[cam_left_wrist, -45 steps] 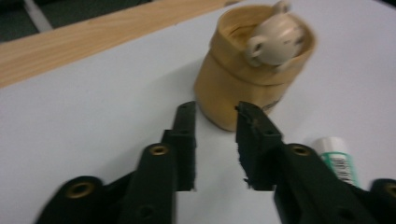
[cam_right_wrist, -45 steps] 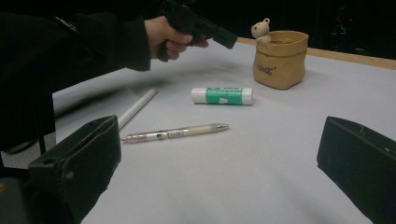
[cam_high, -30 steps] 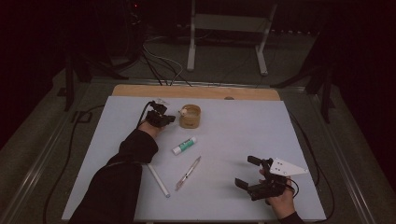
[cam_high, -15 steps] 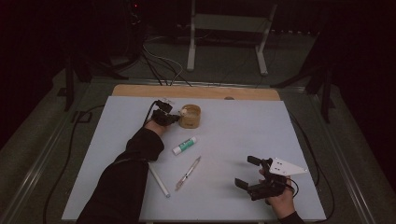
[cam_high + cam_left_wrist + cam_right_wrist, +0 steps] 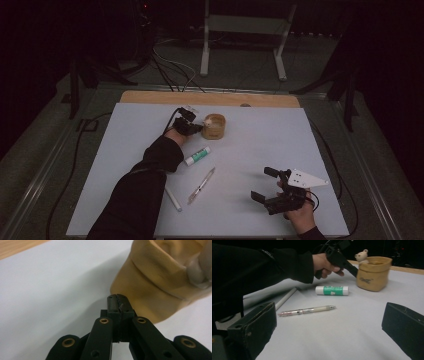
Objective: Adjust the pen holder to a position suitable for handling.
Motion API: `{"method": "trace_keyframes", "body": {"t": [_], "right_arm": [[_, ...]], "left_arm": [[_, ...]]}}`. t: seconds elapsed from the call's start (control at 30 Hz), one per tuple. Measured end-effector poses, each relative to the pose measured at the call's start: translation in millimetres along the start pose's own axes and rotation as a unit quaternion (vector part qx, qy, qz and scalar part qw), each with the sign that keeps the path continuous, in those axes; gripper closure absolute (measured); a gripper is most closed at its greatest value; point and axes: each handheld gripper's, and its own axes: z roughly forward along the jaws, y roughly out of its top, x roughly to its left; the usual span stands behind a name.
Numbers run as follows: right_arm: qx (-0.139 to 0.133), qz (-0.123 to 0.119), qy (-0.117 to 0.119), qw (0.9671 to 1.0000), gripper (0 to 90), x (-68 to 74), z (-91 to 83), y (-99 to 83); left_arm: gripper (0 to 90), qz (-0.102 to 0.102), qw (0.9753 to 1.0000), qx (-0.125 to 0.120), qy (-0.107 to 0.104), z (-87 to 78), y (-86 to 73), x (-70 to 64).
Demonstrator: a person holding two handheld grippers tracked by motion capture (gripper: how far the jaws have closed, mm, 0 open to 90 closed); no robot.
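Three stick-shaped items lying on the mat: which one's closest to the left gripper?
The green-and-white glue stick, just below the left gripper; the pen and white rod lie farther down.

A green-and-white glue stick (image 5: 197, 155) is lying on the white table top (image 5: 125, 135), near its middle. Just nearer the person's side, a clear pen (image 5: 201, 185) is lying at a slant, and a white stick (image 5: 173, 198) is resting to its left. A metal stand (image 5: 240, 35) is standing on the dark floor beyond the table
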Motion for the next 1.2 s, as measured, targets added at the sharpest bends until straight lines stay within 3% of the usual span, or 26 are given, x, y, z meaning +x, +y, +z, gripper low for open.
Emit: {"method": "trace_keyframes", "body": {"t": [0.07, 0.1, 0.57, 0.93, 1.2], "right_arm": [[0.0, 0.001, 0.001, 1.0, 0.0, -0.1, 0.1, -0.1], [0.0, 0.001, 0.001, 1.0, 0.0, 0.0, 0.0, -0.1], [0.001, 0.001, 0.004, 1.0, 0.0, 1.0, 0.8, -0.3], [0.001, 0.001, 0.003, 1.0, 0.0, 0.6, 0.1, 0.0], [-0.001, 0.002, -0.002, 1.0, 0.0, -0.6, -1.1, -0.5]], "left_arm": [[90.0, 0.0, 1.0, 0.0, 0.0, 0.0, 0.0, 0.0], [90.0, 0.001, 1.0, -0.003, -0.009, 4.8, 6.6, -8.5], [90.0, 0.035, 0.9988, 0.006, -0.033, 25.4, 27.7, -45.7], [90.0, 0.048, 0.9976, 0.004, -0.051, 41.8, 40.2, -73.3], [90.0, 0.041, 0.9975, -0.012, -0.057, 35.9, 39.6, -73.3]]}}
